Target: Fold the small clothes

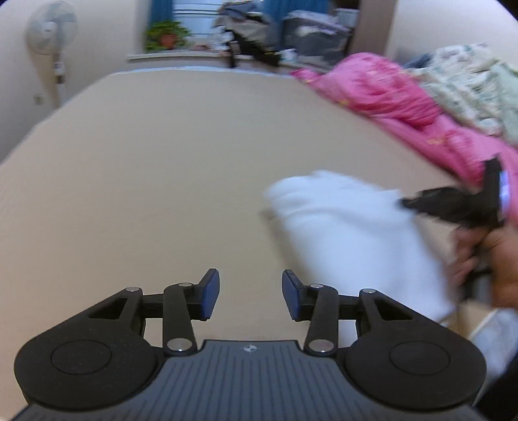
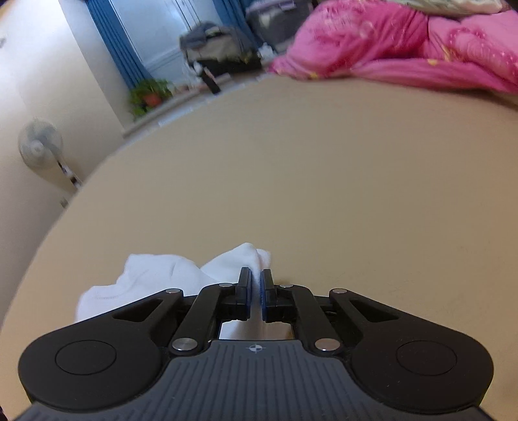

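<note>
Broad tan bed (image 1: 162, 162) lies bare leftward; crumpled pink quilt (image 1: 388, 94) crowds its right edge; left claw (image 1: 251, 296) gapes empty; right claw (image 2: 255, 291) pinches soft white cloth garment (image 2: 155, 272).

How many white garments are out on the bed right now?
1. The white garment lies near the front edge of the beige bed, with the right tongs shut on its tip. More could be buried in the pink bedding.

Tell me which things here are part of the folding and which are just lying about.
In the job:
white garment
right gripper, shut on an edge of the white garment
left gripper, open, nothing between its fingers
beige bed surface

Lying about:
pink quilt
patterned bedding
fan
potted plant
</note>
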